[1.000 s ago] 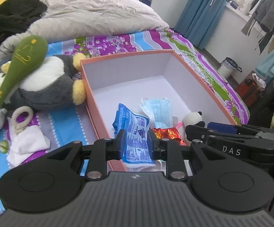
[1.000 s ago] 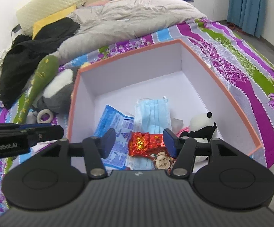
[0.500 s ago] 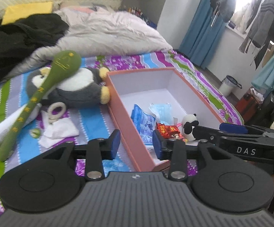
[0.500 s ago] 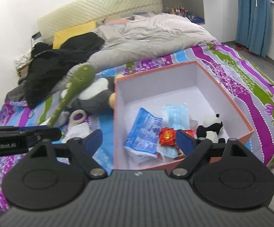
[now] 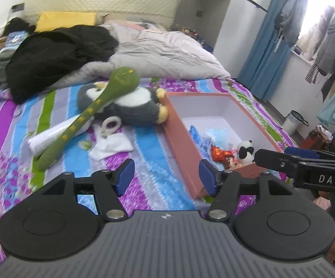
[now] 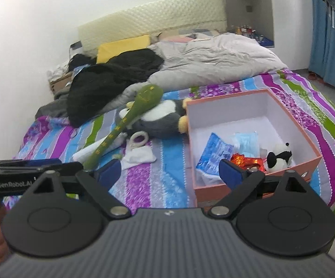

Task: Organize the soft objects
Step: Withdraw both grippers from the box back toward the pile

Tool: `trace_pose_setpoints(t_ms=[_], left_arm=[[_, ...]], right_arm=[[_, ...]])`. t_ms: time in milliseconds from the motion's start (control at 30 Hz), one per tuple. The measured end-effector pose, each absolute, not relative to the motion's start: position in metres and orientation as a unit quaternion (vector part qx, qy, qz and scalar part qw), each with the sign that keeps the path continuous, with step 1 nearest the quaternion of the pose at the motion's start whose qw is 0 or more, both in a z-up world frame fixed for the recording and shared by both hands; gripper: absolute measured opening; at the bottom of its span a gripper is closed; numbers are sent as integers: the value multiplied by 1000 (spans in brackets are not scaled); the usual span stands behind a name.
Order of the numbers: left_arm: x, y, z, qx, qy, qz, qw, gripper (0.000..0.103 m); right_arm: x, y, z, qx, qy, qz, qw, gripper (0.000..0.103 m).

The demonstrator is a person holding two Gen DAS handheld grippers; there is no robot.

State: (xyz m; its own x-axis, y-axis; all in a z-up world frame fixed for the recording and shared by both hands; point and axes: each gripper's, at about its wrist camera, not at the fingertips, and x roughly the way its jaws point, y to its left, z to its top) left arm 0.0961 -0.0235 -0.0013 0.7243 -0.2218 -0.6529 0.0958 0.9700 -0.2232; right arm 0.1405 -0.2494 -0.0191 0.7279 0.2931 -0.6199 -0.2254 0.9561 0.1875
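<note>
A bed covered by a sheet striped in purple, blue, green and grey with flower print (image 6: 167,162) carries everything. Toward the padded cream headboard (image 6: 153,20) lie a rumpled pale grey duvet (image 6: 218,62), a heap of black clothing (image 6: 111,76) and a yellow pillow (image 6: 123,46). Nearer, an open salmon-pink cardboard box with white inside (image 6: 306,136) sits on the sheet near the bed's right edge. Touching its left wall lies a grey-and-white plush penguin with yellow feet (image 6: 162,120). A long green plush club with yellow markings (image 6: 125,125) rests partly across the penguin, over a white roll (image 5: 49,136). Just beside them lie a folded white cloth (image 6: 139,155) and a cream ring (image 6: 139,139).
</note>
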Motion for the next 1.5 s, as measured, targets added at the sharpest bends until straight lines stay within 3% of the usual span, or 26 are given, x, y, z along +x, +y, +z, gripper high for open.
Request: trace_pose_setpoints(t_ms=[367, 733, 867, 1133, 1433, 1500], left_arm=[[54, 23, -8, -111, 362, -18, 925, 71], [108, 56, -30, -139, 376, 22, 916, 71], [135, 65, -48, -143, 391, 37, 908, 71], [179, 67, -78, -131, 420, 49, 897, 71], [211, 68, -107, -135, 436, 50, 889, 71], [217, 69, -110, -138, 431, 46, 891, 71]], right_arm=[[125, -197, -13, 25, 378, 172, 909, 93], [149, -142, 60, -77, 371, 198, 904, 93], [175, -125, 71, -67, 368, 208, 904, 93], [238, -103, 53, -40, 410, 221, 884, 93], [275, -84, 21, -74, 397, 228, 886, 93], [290, -84, 9, -69, 443, 236, 862, 93]])
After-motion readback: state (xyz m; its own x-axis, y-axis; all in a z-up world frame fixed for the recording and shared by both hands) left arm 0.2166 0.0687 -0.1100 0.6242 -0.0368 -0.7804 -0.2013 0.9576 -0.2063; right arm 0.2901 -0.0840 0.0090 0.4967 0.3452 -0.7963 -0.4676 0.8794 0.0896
